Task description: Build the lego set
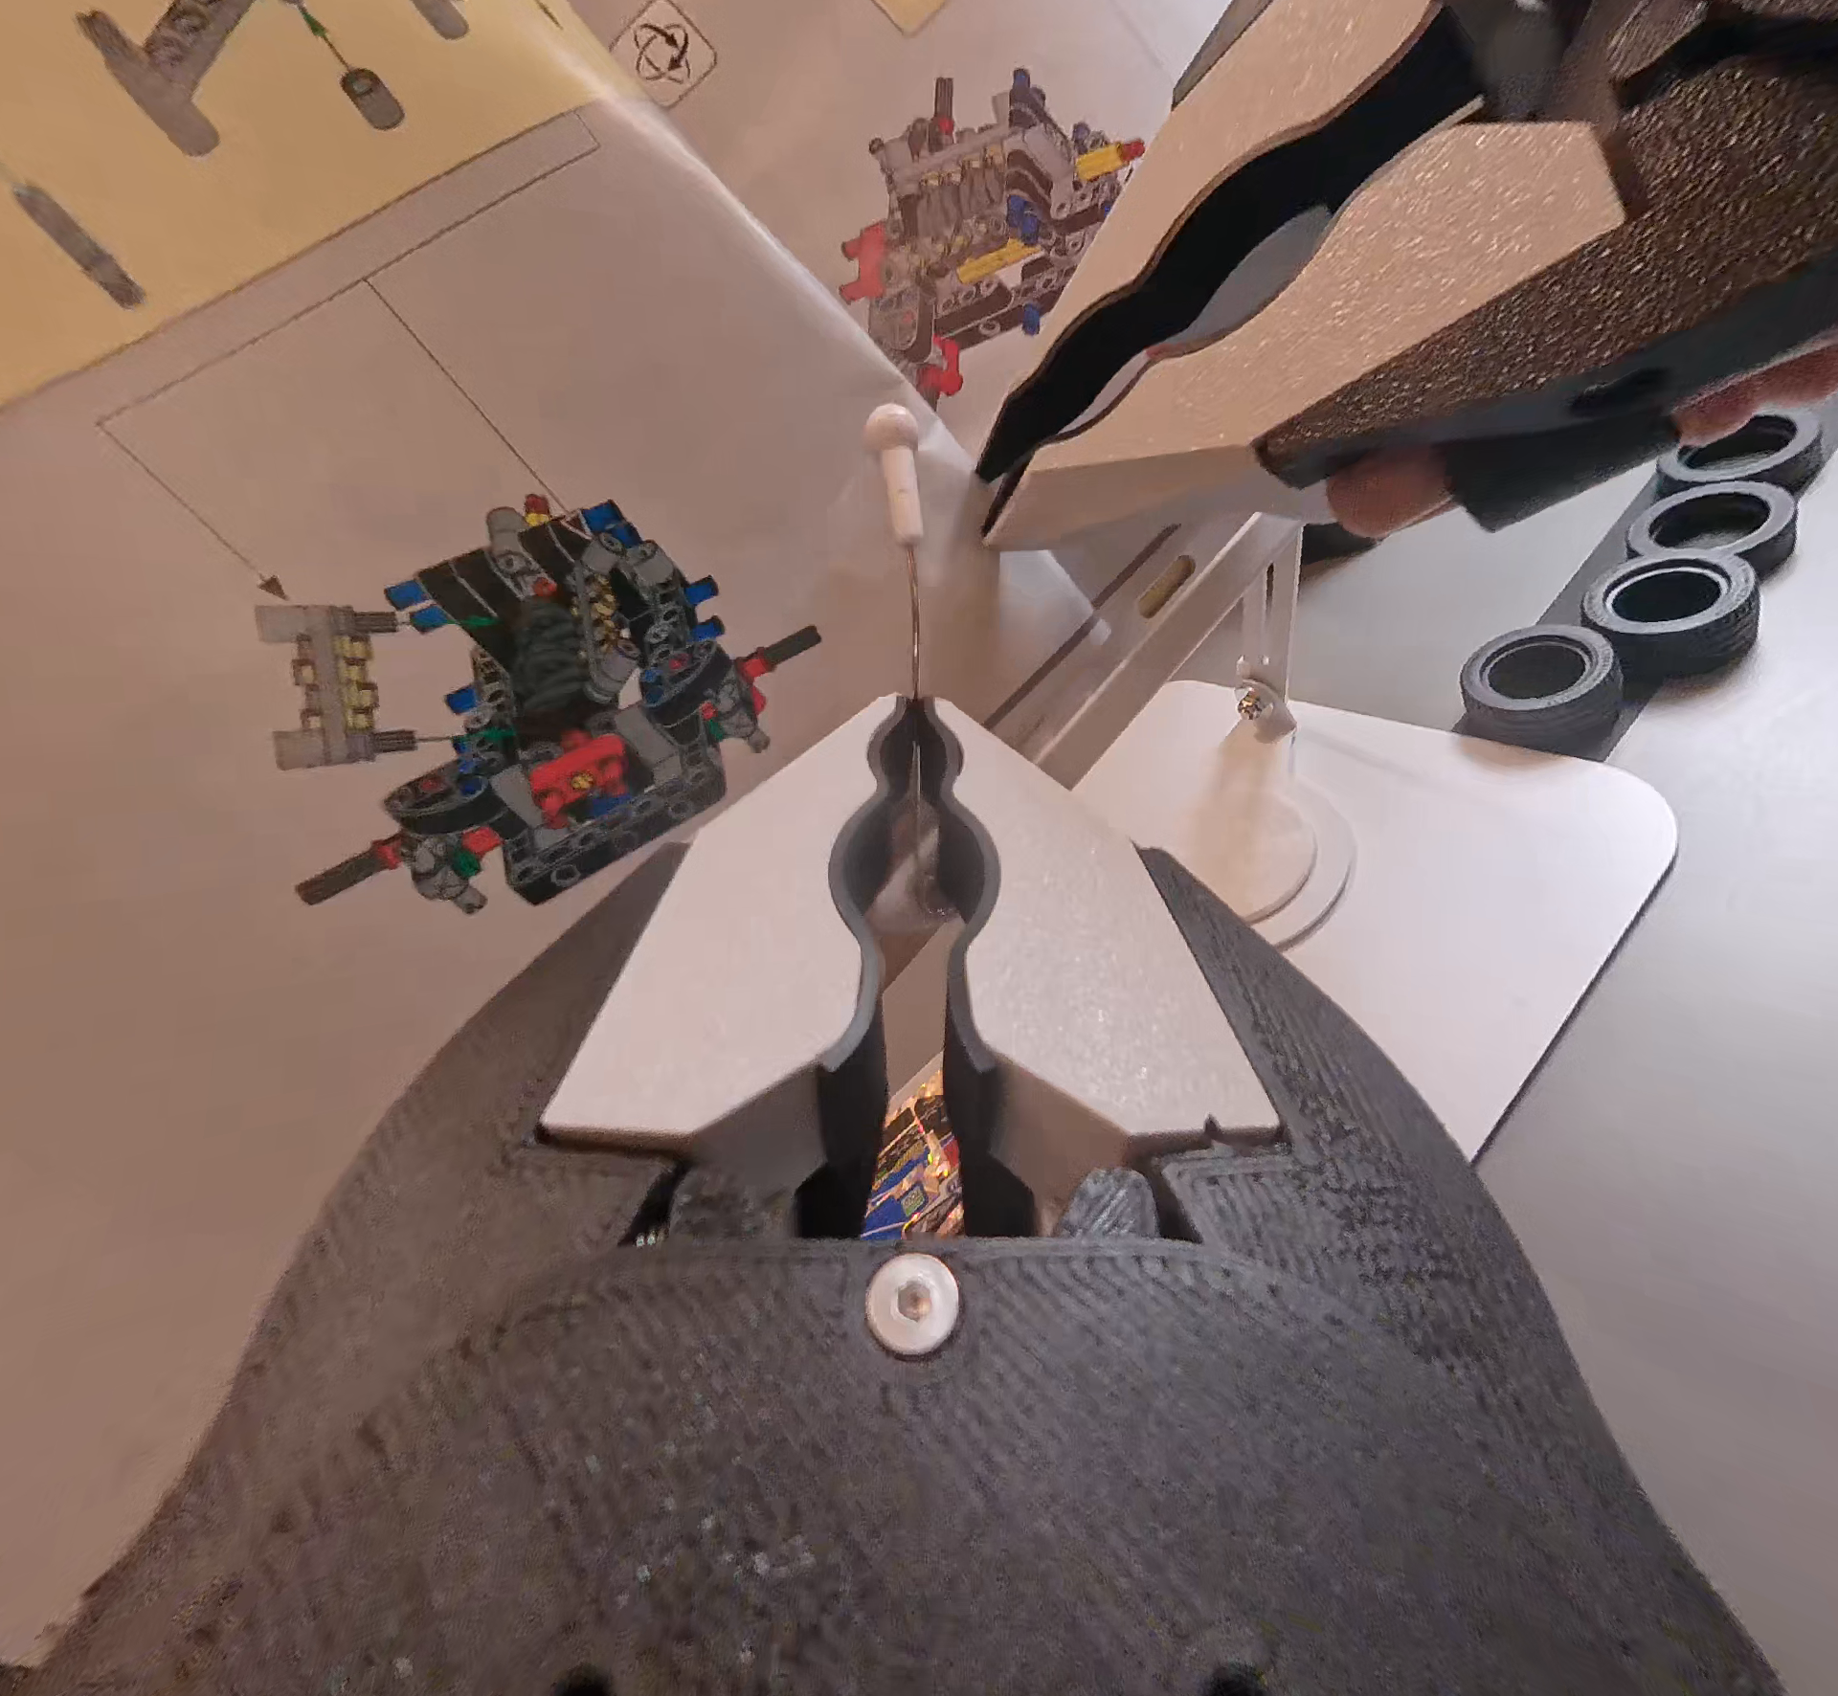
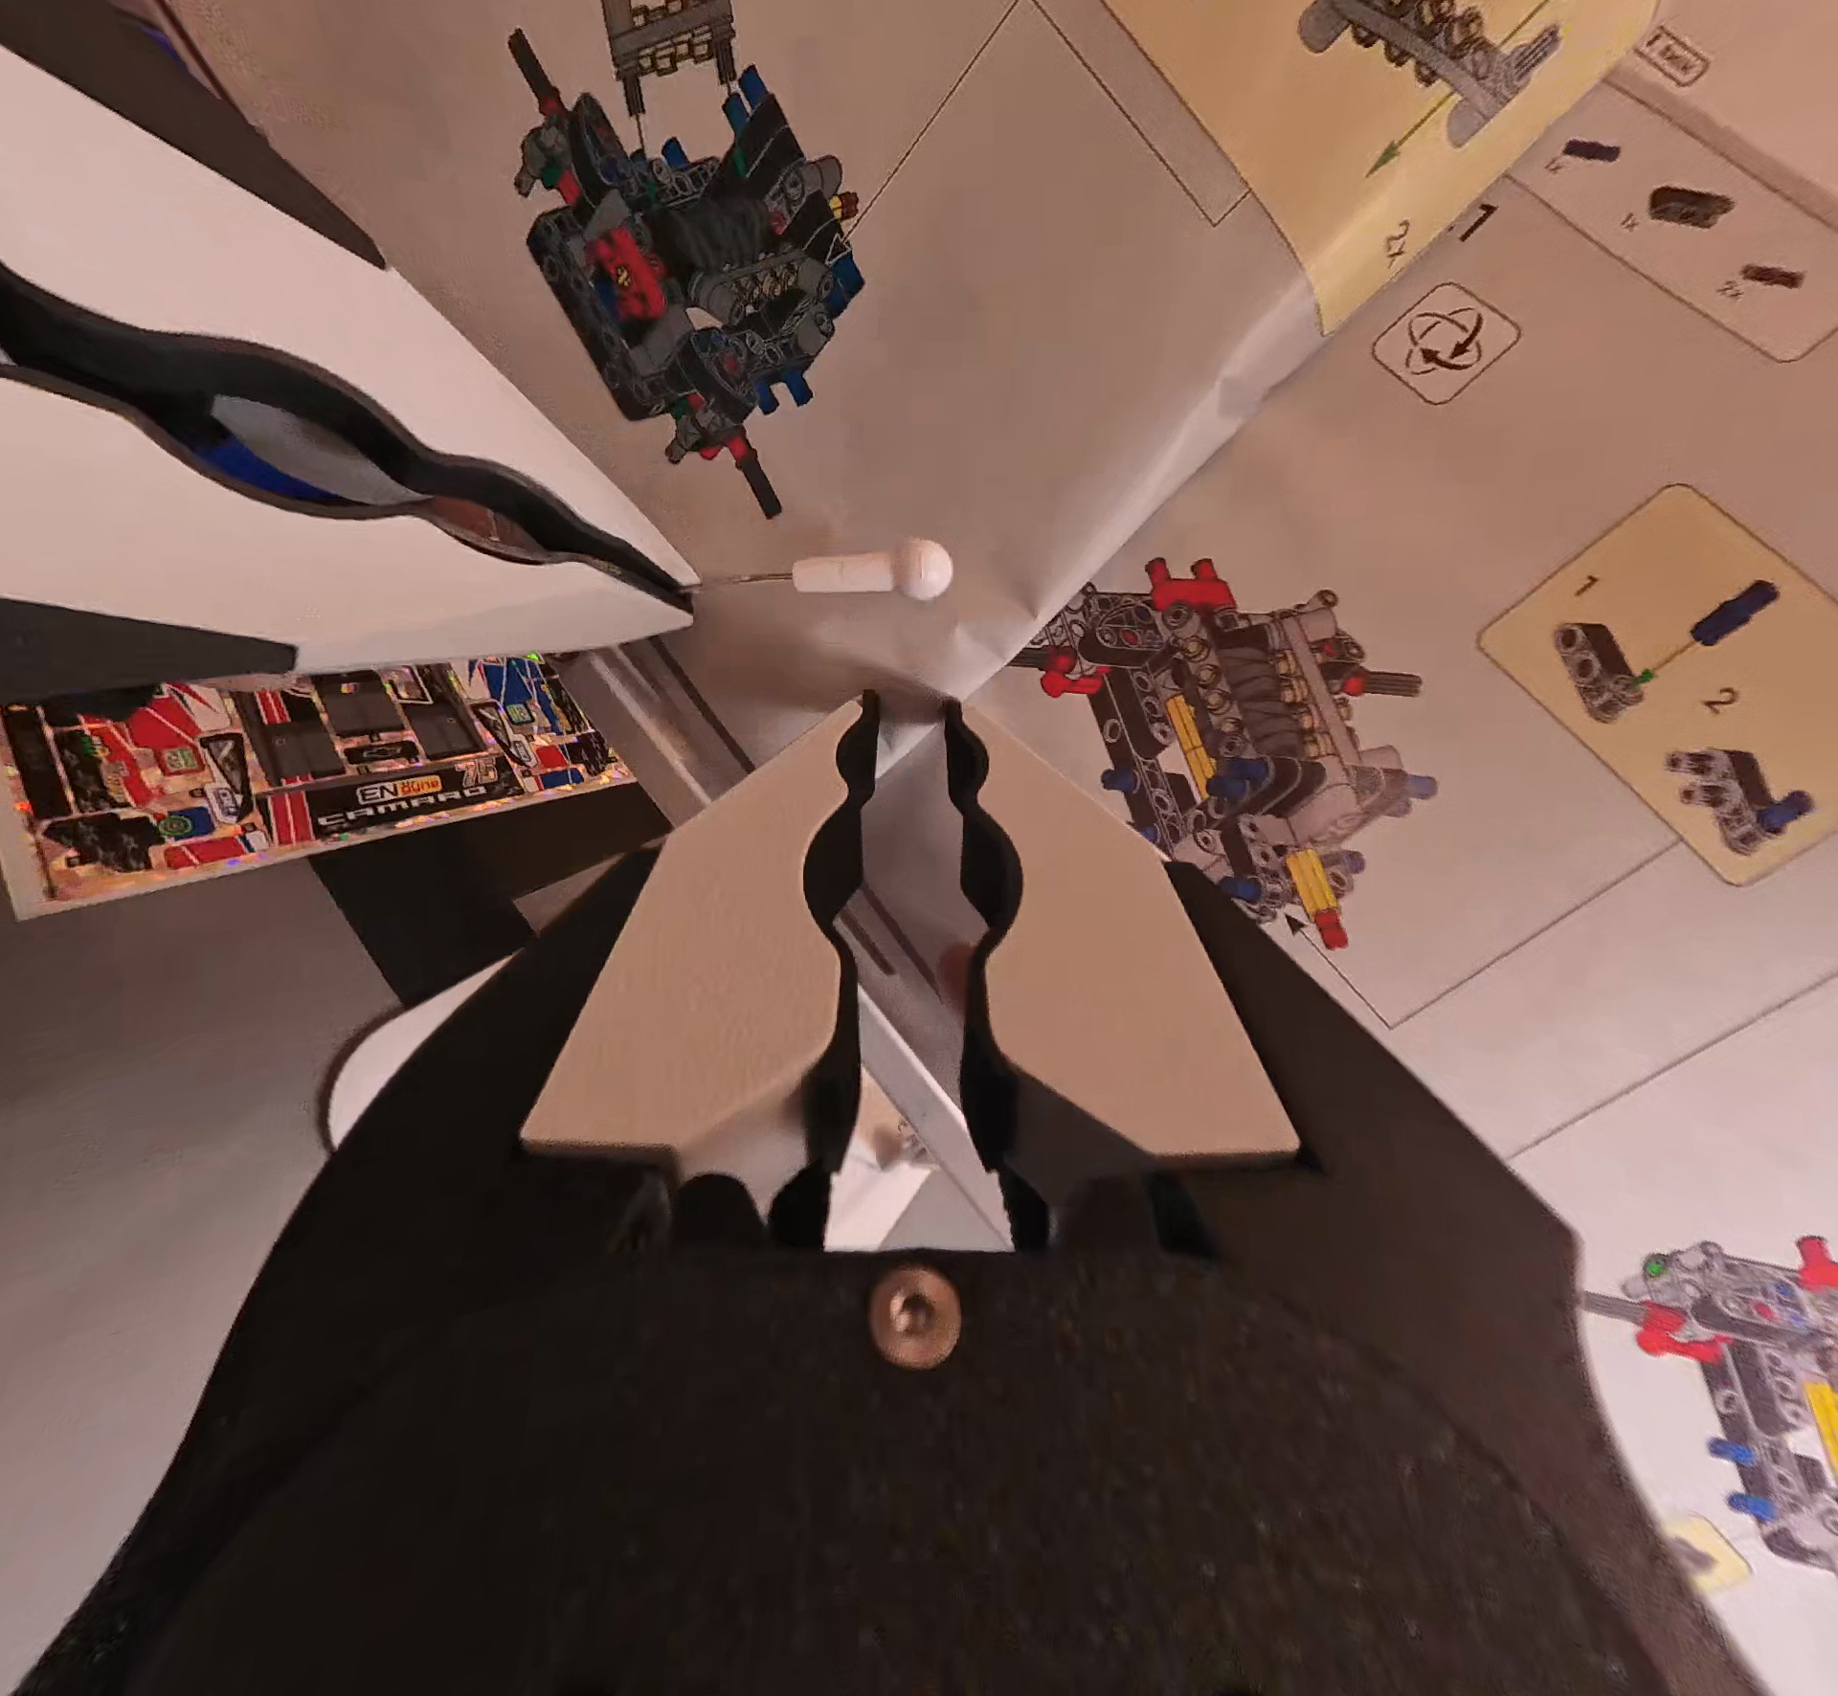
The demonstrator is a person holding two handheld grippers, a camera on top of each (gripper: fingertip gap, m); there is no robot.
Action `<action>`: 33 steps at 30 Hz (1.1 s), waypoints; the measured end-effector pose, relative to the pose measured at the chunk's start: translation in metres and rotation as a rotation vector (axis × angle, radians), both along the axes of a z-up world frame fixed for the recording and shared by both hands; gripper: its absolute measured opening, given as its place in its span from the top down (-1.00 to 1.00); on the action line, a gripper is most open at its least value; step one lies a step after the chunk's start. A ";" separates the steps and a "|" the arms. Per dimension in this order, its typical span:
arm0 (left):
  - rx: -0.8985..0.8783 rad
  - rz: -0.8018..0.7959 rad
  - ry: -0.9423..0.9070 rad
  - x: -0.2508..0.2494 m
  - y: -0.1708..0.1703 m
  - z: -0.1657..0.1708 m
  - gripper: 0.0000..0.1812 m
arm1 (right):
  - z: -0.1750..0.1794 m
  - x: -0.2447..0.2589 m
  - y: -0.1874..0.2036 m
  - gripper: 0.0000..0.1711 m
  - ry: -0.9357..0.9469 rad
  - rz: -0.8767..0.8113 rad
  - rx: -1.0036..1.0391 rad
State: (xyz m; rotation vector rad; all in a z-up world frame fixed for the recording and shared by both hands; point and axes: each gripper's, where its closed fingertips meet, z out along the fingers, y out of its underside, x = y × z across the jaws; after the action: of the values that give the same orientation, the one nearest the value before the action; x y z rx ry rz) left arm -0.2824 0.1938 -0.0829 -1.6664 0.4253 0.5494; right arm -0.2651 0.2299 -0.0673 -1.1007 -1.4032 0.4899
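Note:
The open instruction booklet (image 1: 617, 375) leans on a white stand and fills both views (image 2: 1005, 375). A thin wire page holder with a white tip (image 1: 898, 467) lies over the booklet's lower middle, also in the right wrist view (image 2: 875, 570). My left gripper (image 1: 910, 706) is shut on the wire just below the tip; it enters the right wrist view from the left (image 2: 684, 599). My right gripper (image 2: 909, 706) is narrowly open with the booklet's lower edge at its tips. In the left wrist view it comes in from the upper right (image 1: 990, 495).
The stand's white base plate (image 1: 1472, 893) lies on the grey table. Several black tyres (image 1: 1671, 602) sit in a row on a dark tray at the right. A colourful sticker sheet (image 2: 298, 773) lies below the booklet. Fingers of a hand (image 1: 1387, 487) hold the right gripper. Spacing between my two grippers at the tips: around 5 cm.

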 end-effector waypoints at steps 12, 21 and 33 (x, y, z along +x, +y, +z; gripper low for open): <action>0.014 -0.005 -0.061 0.005 0.005 -0.003 1.00 | -0.020 -0.021 -0.024 0.96 -0.174 0.083 0.537; -0.026 -0.192 -0.231 0.028 -0.008 0.028 0.75 | -0.022 -0.022 -0.028 0.96 -0.153 0.091 0.386; -0.049 0.161 -0.169 -0.018 0.042 0.050 1.00 | 0.005 0.008 0.012 0.91 -0.009 0.036 0.028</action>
State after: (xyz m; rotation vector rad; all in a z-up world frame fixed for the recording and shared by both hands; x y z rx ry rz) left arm -0.3005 0.2357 -0.0330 -1.7886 0.1843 0.5145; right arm -0.2567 0.2422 -0.0626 -1.0580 -1.4362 0.4902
